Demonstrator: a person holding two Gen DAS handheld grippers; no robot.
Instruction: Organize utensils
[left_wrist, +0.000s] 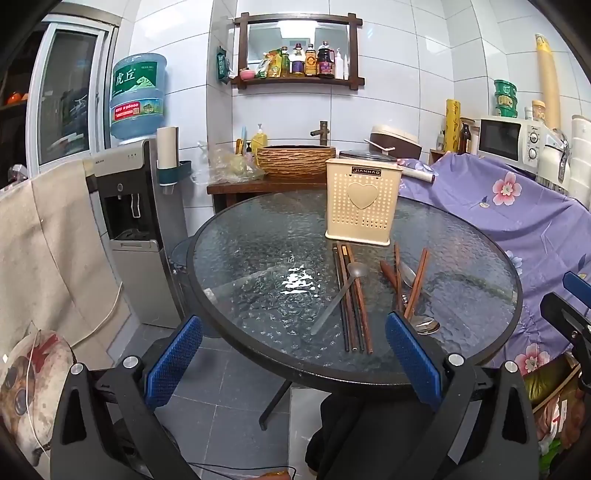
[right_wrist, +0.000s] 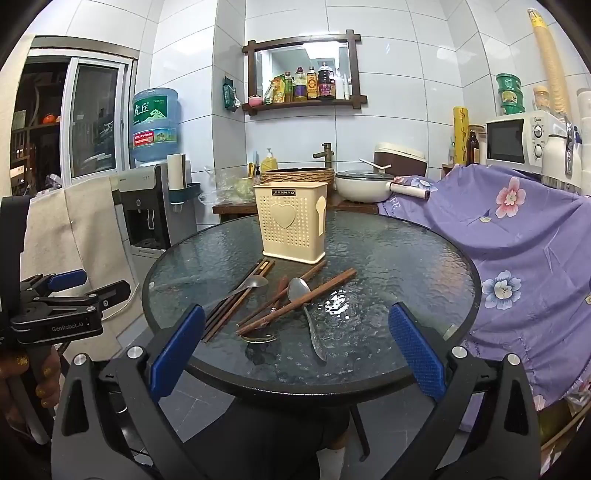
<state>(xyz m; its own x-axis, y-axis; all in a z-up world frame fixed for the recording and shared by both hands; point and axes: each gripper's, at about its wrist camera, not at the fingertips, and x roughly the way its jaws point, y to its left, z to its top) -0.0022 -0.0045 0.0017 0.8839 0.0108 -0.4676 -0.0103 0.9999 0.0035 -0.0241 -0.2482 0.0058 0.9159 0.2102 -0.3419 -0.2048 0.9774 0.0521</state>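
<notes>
**Start of sorting: both grippers empty, nothing in the holder yet**

Round glass table (left_wrist: 240, 251) with a cream perforated utensil holder (left_wrist: 362, 201) standing upright toward the far side. Can't see down into it from either view, no handles poke above the rim. All the utensils lie loose on the glass in front of it.

Left pile: a bundle of dark chopsticks (right_wrist: 236, 299) lying roughly parallel, with a metal spoon (right_wrist: 248, 285) across them, bowl toward the holder. Right pile: more reddish chopsticks (right_wrist: 295, 302) crossed over each other, a second metal spoon (right_wrist: 308, 319) with handle pointing toward the near edge, and a third spoon bowl (right_wrist: 260, 338) peeking out under the crossed sticks. A brown-handled piece is in there too, too tangled to identify.

Left gripper (left_wrist: 293, 360) is spread wide, holding nothing, back at the near rim of the table. Right gripper (right_wrist: 295, 349) is the same: wide apart, empty, short of the right pile.

Judged step: first pick not yet made. Next move probably calls for going down on one top item, the loose spoon or the uppermost chopstick, pinching across the shaft, lifting clear of the pile, tipping it vertical over the holder. Thin sticks flat on slick glass may slip or drag neighbours.
</notes>
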